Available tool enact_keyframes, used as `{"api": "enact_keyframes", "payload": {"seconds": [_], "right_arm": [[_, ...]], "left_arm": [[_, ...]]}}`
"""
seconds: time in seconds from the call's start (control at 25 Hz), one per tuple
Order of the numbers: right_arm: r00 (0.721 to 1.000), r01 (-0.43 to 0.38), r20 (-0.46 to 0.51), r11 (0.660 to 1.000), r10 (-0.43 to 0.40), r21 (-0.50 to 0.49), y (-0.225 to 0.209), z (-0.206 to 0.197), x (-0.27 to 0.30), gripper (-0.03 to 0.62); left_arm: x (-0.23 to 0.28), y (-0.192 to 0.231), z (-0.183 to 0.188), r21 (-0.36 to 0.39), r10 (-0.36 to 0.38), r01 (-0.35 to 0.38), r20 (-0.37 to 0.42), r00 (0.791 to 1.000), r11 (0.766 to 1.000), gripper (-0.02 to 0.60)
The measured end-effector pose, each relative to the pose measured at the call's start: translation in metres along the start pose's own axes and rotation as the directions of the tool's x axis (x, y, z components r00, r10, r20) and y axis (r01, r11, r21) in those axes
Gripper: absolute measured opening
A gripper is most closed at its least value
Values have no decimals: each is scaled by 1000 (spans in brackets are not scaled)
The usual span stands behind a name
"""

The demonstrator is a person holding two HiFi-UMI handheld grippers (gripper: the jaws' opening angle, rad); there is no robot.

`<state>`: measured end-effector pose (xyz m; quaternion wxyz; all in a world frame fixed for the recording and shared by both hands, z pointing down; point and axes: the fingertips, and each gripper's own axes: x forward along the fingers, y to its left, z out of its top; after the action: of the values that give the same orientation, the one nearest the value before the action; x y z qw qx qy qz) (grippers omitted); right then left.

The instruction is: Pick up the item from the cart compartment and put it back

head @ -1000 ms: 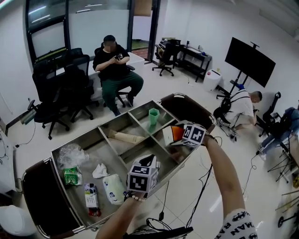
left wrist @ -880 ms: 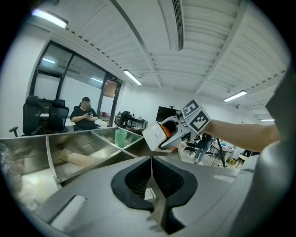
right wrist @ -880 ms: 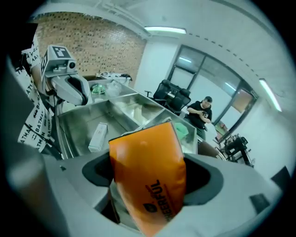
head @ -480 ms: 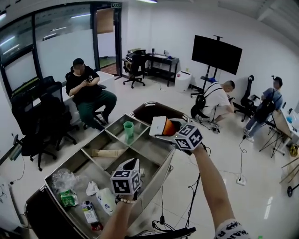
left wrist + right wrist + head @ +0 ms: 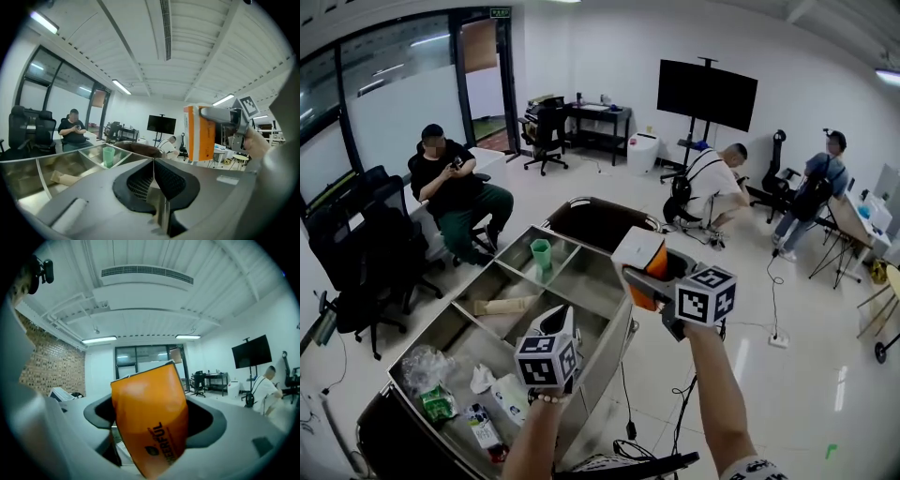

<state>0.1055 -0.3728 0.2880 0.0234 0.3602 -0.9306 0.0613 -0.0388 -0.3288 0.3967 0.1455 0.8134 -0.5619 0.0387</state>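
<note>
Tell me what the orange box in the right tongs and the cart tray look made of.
The orange box: likely coated paperboard, smooth with a slight sheen; flat printed faces, crisp folded edges. The cart tray: apparently stainless steel, dully reflective; grey sheet walls and thin dividers.

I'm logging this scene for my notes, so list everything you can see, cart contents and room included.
Cart: one, steel with dark ends, centre, divided into compartments.
Green cup: one, far compartment.
Tan roll: one, middle compartment.
Clear bag, green packet, white wad, white pouch, dark carton: one each, near compartment.
Orange-and-white box: one, held up by the cart's right edge.
Television: one, black, on a stand at the back.
Office chairs: several, black, left and back.
People: three; seated left, crouching, standing right.
Left gripper: shut, empty.
Right gripper: shut on the orange-and-white box.
</note>
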Motion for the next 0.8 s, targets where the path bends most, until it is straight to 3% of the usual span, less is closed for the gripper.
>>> {"api": "enact_keyframes", "payload": {"seconds": [0.16,0.44,0.8], "right_arm": [[995,82,48,997,-82,16,7,-5,-37,428],[981,149,119,987,-155,58,34,-34,-91,428],[971,218,77,969,-228,119,79,-103,-133,428]], "left_arm": [[-8,-12,-4,0,-36,36,19,999,999,0],[-28,-32,-22,62,-71,67,53,996,996,0],[-69,-58,-67,58,-124,122,30,992,991,0]]}}
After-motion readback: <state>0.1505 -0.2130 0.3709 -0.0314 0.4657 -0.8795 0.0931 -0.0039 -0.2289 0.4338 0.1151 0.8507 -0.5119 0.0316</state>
